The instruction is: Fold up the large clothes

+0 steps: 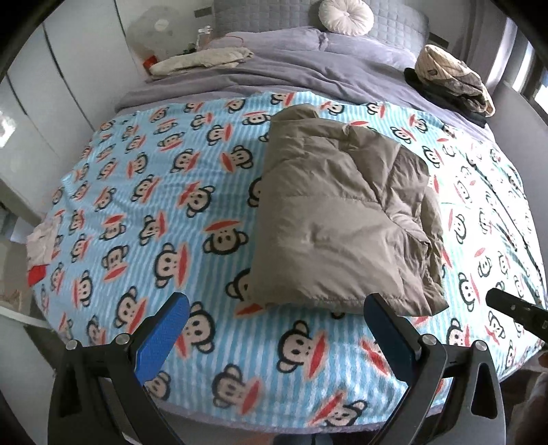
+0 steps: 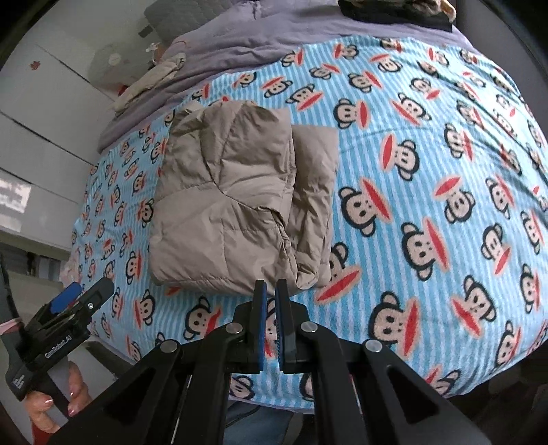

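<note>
The folded tan jacket (image 1: 339,219) lies mid-bed as the one bulky obstacle on the monkey-print blanket (image 1: 154,212). Wide bare blanket lies open on both sides of it and along the near edge. Toward the headboard, a pale garment (image 1: 202,60), a pile of clothes (image 1: 452,82) and a round cushion (image 1: 346,15) crowd the grey bedding (image 1: 291,68).

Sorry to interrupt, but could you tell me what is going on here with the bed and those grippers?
A person is folding clothes on a bed with a hand-held gripper in each hand. The tan puffer jacket lies folded on the monkey-print blanket. Neither gripper holds it: the left hand-held gripper is open and the right hand-held gripper is shut on nothing, both clear of the near edge.
</note>
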